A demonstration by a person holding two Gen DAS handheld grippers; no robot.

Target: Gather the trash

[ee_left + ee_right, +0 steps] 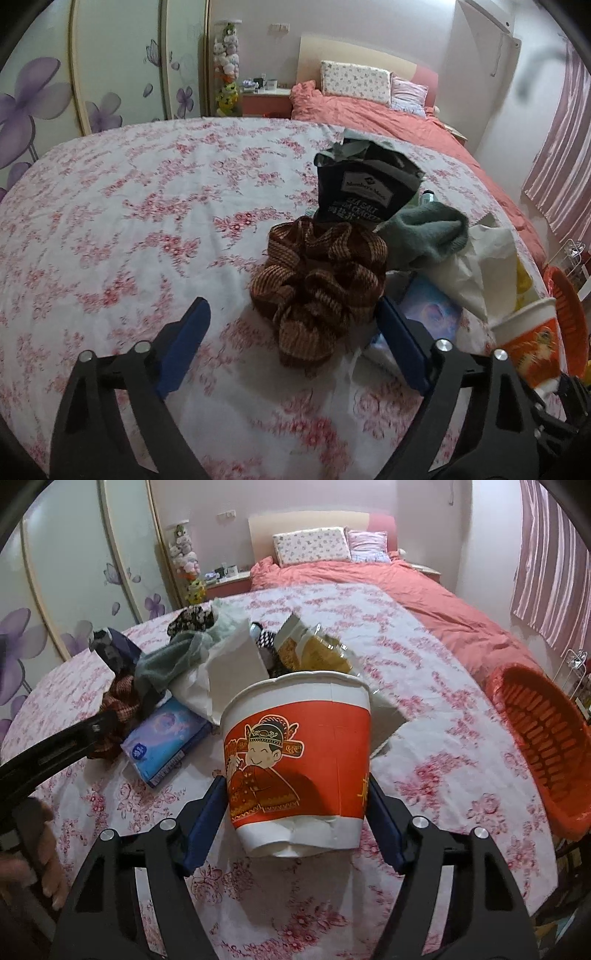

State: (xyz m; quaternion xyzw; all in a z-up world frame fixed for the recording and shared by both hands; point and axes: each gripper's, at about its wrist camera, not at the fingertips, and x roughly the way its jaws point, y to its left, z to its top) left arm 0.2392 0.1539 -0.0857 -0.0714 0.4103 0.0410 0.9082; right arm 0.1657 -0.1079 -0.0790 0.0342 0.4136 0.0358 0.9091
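Observation:
My right gripper (295, 812) is shut on a red and white paper noodle cup (299, 760), held upright above the floral tablecloth (443, 768); the cup also shows in the left wrist view (528, 332). My left gripper (291, 325) is open, its blue fingers either side of a brown plaid scrunchie (317, 280). Behind the scrunchie stands a black cracker bag (365, 184), with a green sock (424, 232) and crumpled white paper (476, 266) beside it. An orange basket (543, 738) sits at the table's right edge.
A blue tissue pack (166, 742) lies left of the cup, and a yellow snack bag (314, 650) lies behind it. A pink bed (424, 590) and wardrobe doors (110, 66) are beyond the table. A hand (48, 867) holds the left gripper's handle.

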